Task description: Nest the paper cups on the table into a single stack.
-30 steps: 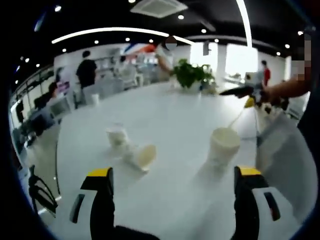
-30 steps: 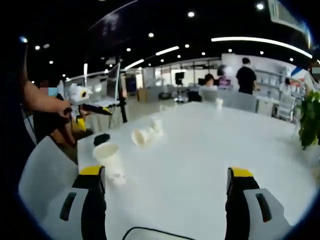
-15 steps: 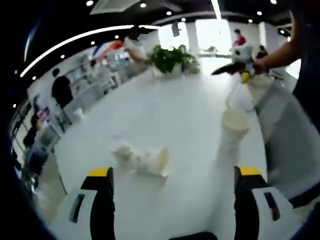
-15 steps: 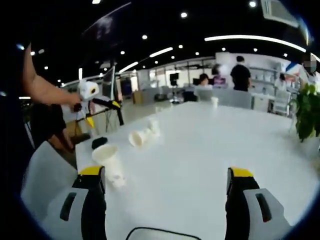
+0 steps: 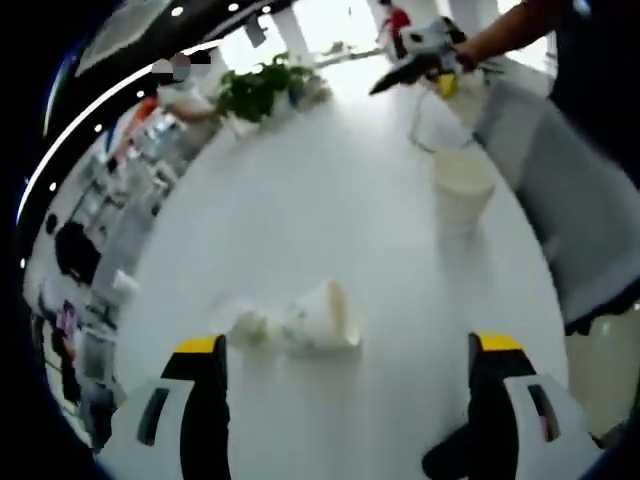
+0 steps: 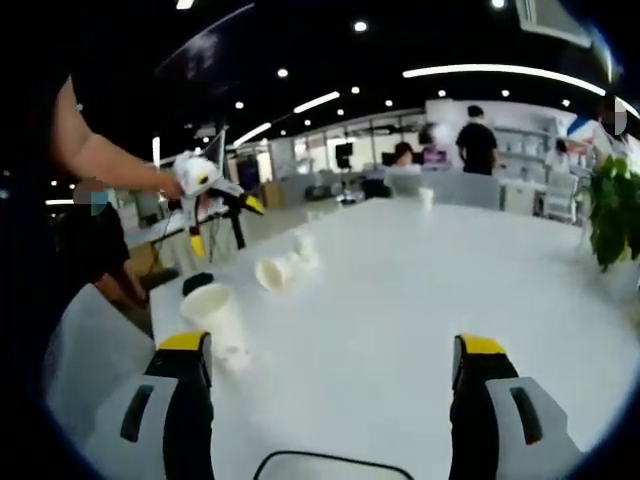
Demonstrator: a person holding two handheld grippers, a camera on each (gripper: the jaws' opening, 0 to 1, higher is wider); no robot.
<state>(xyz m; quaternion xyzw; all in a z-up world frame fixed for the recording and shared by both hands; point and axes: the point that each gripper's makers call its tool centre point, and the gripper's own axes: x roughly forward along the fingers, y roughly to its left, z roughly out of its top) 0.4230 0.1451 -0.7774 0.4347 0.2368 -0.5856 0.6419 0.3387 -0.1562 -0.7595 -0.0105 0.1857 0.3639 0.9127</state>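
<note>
Cups sit scattered on the white bench (image 5: 330,190). The tipped cup (image 5: 325,318) lies on its side dead ahead between the left tongs (image 5: 345,375), mouth facing right, another small cup (image 5: 245,322) beside it. The upright cup (image 6: 212,310) stands near the bench edge, just ahead of the right tongs (image 6: 330,375). Both tongs gape wide, empty. Open room all around.

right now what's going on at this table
A person holds a two-jaw gripper in each hand above a white table. Both the left gripper and right gripper are open and hold nothing. An upright white paper cup stands apart from a white paper cup lying on its side beside another small cup. No cups are nested yet.
</note>
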